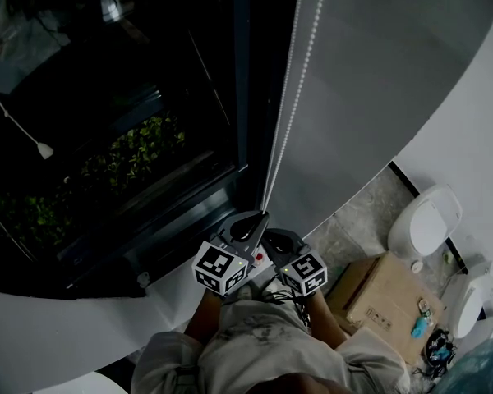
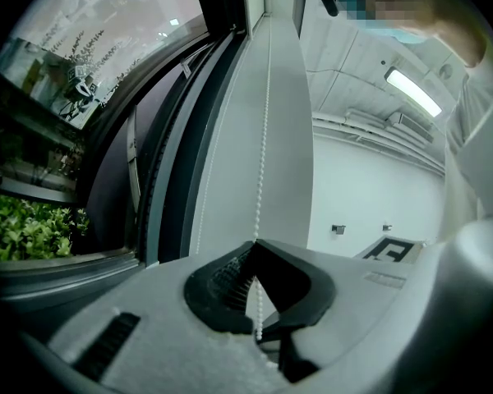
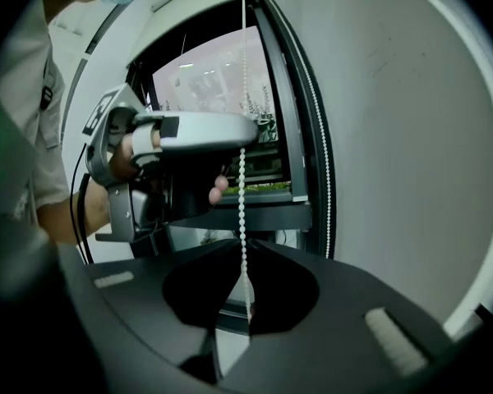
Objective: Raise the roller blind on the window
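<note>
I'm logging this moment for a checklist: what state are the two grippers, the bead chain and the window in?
Bead chain: hanging straight, gripped low down.
Left gripper: shut on the chain.
Right gripper: shut on the chain, below the left one.
Window: glass uncovered where visible.

In the head view the bead chain [image 1: 289, 97] runs off the top edge, and its lower end disappears behind the left gripper [image 1: 251, 224] and the right gripper [image 1: 281, 240]. The print on the cardboard box [image 1: 378, 294] is too small to read, and the person's sleeve [image 1: 370, 359] covers its near corner. A bluish plastic thing [image 1: 486, 376] in the bottom right corner is cut off and cannot be made out.
</note>
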Motion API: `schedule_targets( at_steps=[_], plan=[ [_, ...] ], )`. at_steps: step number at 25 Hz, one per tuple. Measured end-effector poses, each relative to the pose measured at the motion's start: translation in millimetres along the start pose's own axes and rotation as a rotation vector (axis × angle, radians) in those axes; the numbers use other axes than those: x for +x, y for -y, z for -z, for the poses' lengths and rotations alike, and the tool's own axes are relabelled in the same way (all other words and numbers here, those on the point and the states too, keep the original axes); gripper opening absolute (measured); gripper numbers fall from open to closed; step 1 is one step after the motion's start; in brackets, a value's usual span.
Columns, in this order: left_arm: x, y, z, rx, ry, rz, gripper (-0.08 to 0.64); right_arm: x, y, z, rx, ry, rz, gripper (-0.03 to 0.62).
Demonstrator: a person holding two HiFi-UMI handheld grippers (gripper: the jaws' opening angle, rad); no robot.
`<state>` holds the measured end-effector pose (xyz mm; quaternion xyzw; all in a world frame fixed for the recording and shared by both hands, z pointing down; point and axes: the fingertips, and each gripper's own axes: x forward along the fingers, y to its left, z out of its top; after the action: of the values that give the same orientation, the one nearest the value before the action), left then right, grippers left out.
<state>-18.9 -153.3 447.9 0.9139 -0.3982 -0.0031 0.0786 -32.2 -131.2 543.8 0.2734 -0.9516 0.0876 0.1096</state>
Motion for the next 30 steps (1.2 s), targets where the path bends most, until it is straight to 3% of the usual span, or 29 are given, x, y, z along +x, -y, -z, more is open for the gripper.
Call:
schedule_targets(
  at_steps=[4,18,22,30],
  plan=[
    [1,-1,-1,0.0,0.002,-0.003,0.012,-15,7,-30,0.011,0.069,0.005,0.049],
    [-2,-6,-2,-0.006,0.013,-0.013,0.012,-53,-1,-151,-0.11,0.345,-0.007,0.074],
    [-2,-4,-1,-0.004,0.011,-0.01,0.014,-52,4,-162,-0.141,0.334,0.008,0.075],
    [1,-3,-1,0.001,0.01,-0.015,0.014,-52,-2,-221,-0.198,0.448,-0.038,0.084]
  ],
)
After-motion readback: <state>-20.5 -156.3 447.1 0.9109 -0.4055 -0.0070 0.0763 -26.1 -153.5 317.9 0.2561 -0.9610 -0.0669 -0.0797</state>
